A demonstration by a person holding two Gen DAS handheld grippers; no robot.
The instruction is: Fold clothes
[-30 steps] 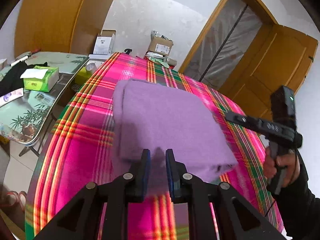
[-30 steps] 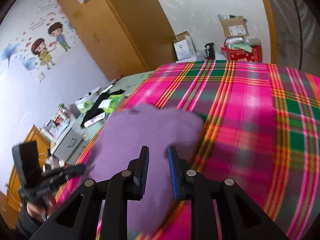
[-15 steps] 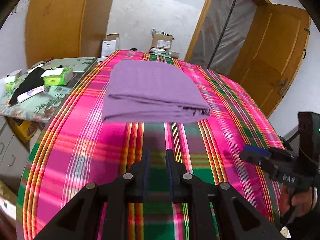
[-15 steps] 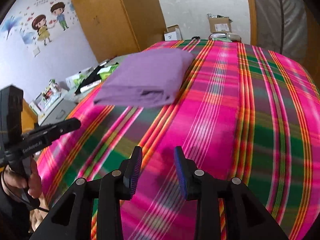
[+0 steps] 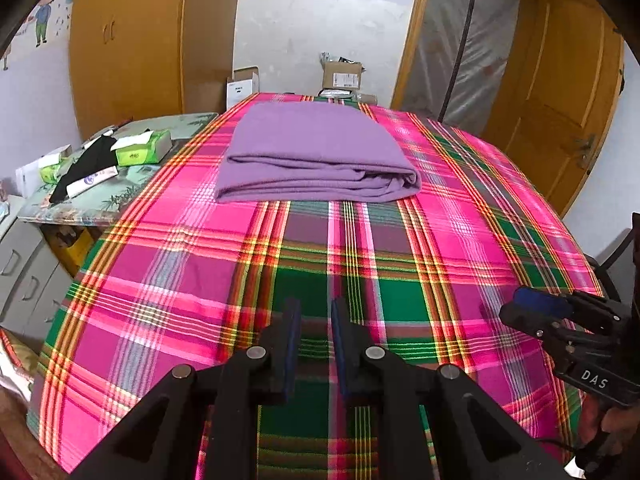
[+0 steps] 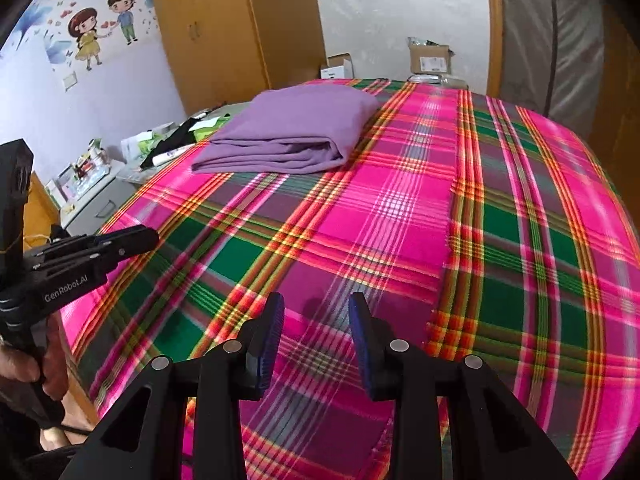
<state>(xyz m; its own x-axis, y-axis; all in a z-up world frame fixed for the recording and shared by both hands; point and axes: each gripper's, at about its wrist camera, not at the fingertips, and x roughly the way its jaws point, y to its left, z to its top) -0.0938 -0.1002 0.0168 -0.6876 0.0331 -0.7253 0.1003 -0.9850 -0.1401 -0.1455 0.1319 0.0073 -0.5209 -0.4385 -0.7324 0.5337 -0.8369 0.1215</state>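
Observation:
A folded purple garment (image 5: 316, 152) lies flat on the far half of the plaid-covered table (image 5: 320, 280); it also shows in the right wrist view (image 6: 292, 132). My left gripper (image 5: 313, 320) hovers over the table's near part, far from the garment, fingers slightly apart and empty. My right gripper (image 6: 316, 320) is open and empty over the near part too. Each gripper shows in the other's view: the right one at the lower right (image 5: 536, 308), the left one at the left (image 6: 132, 240).
A side table (image 5: 120, 184) on the left holds green tissue packs (image 5: 140, 152) and a black cloth (image 5: 84, 164). Cardboard boxes (image 5: 342, 76) stand beyond the table's far edge. A wooden wardrobe (image 5: 132, 40) and a door (image 5: 560, 92) flank the room.
Both grippers let go of the purple garment and pulled back towards the near edge. The garment now lies folded at the far side. The right gripper opened wider.

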